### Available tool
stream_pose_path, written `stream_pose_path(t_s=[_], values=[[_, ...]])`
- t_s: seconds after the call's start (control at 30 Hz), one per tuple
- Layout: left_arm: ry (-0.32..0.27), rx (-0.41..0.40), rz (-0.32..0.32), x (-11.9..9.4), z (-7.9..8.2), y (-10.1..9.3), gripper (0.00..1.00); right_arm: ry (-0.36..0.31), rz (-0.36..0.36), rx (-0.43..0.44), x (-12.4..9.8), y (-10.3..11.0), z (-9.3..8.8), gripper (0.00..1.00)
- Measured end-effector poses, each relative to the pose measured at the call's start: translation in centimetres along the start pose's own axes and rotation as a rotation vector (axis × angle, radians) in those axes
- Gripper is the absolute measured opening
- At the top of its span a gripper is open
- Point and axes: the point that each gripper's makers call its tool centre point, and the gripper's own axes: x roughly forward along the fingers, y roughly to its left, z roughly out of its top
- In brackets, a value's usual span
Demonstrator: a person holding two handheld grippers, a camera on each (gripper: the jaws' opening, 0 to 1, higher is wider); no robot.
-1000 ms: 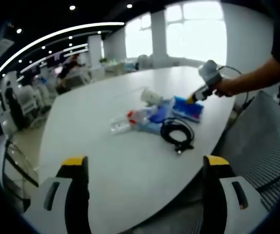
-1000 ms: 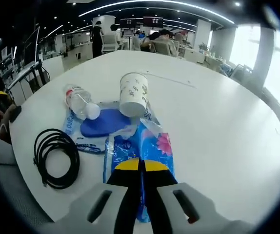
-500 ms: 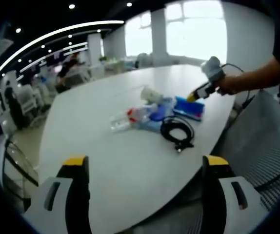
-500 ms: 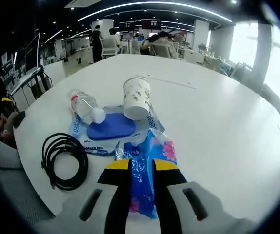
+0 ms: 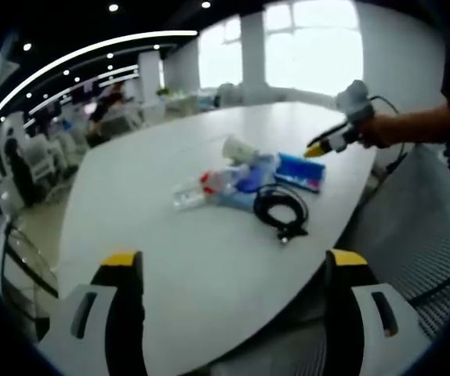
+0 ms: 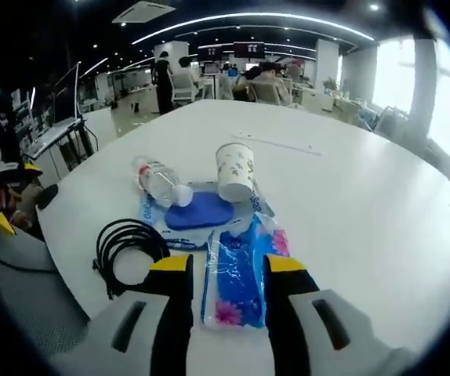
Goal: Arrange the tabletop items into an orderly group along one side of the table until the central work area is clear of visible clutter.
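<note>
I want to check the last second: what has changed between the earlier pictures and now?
The right gripper opened its jaws, let go of the blue tissue pack and drew back from it. The paper cup, bottle, black cable and open left gripper stayed as they were.

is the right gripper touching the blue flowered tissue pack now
Apart. In the left gripper view the right gripper hangs in the air beside the blue flowered tissue pack, with white table showing between them.
</note>
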Motion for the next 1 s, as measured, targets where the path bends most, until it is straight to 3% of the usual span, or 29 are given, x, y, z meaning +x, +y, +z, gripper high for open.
stream_pose_path(t_s=[0.3, 0.4, 0.6, 0.73, 0.87, 1.0], values=[[-0.001, -0.006, 0.009, -0.1, 0.0, 0.2, 0.94, -0.013, 0.043, -0.017, -2.9, 1.7, 0.1, 0.5], [0.002, -0.007, 0.016, -0.1, 0.0, 0.3, 0.95, -0.031, 0.035, -0.068, -3.9, 1.9, 0.1, 0.53], [0.0, -0.006, 0.018, -0.1, 0.1, 0.3, 0.95, -0.063, 0.036, -0.071, -5.7, 2.7, -0.2, 0.67], [0.004, -0.003, 0.004, 0.0, 0.0, 0.1, 0.98, -0.078, 0.033, -0.092, -6.5, 3.3, -0.2, 0.71], [0.029, 0.04, -0.02, 0.2, -0.3, -0.5, 1.0, -0.09, 0.027, -0.107, -7.1, 3.6, -0.2, 0.78], [-0.002, 0.102, -0.01, -0.1, 0.9, -0.5, 0.99, -0.076, 0.009, -0.148, -7.6, 4.0, -0.7, 0.8]])
